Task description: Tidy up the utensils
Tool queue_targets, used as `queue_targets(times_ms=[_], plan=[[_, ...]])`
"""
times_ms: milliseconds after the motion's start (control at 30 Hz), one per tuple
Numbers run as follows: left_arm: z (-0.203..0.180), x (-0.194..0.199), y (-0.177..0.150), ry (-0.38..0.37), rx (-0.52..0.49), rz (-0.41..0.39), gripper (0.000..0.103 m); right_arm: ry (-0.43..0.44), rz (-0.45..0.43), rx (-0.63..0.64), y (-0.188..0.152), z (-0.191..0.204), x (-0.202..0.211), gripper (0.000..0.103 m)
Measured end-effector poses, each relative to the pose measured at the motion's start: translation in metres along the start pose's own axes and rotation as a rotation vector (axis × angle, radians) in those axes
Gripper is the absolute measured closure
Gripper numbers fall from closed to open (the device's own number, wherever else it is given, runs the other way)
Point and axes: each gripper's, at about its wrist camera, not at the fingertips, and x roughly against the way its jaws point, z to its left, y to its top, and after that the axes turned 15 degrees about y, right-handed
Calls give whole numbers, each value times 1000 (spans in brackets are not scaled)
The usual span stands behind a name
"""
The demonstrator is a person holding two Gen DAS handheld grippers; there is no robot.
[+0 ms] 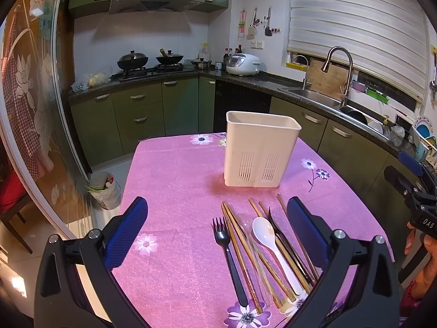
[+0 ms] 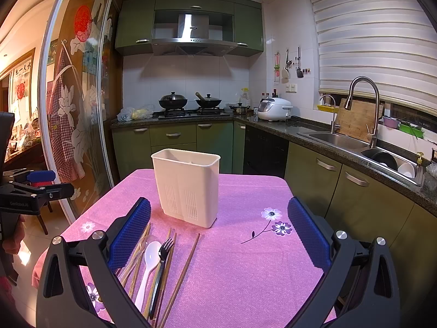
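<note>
**Two open grippers, one untouched pile of utensils**

Both grippers were hovering over the table with their fingers spread wide and nothing between them. From the left wrist camera, my left gripper [image 1: 217, 232] framed the whole pile: a black fork [image 1: 228, 257] around 6 o'clock, a bunch of wooden chopsticks [image 1: 240, 254] fanned out beside it, and a white spoon [image 1: 273, 248] lying across them, with a second dark fork [image 1: 284, 237] just at its right. The white holder [image 1: 259, 150] stood upright at 12 o'clock, well apart from the pile, on the pink flowered tablecloth [image 1: 177, 191].

From the right wrist camera, my right gripper [image 2: 219, 232] sat off to the side, so the utensils showed up around 7 o'clock, partly under its left finger. The holder looked empty from that angle, though I couldn't see the bottom. The right gripper also poked into the left view at 3 o'clock, with a hand [image 1: 422, 262] on it.
</note>
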Motion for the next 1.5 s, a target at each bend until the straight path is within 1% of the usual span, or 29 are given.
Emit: queue_targets(times_ms=[1100,1333,1500], plan=[[-1,2,-1,2,-5,-2,6,-2,9,0,-3,2,-6,4],[0,1,-3,3,-9,2,6,-3,10,-1,-5,2,-7,4],[-3,-5,-6,5,-14,19,6,7,28,-12,-10,2,-12,4]])
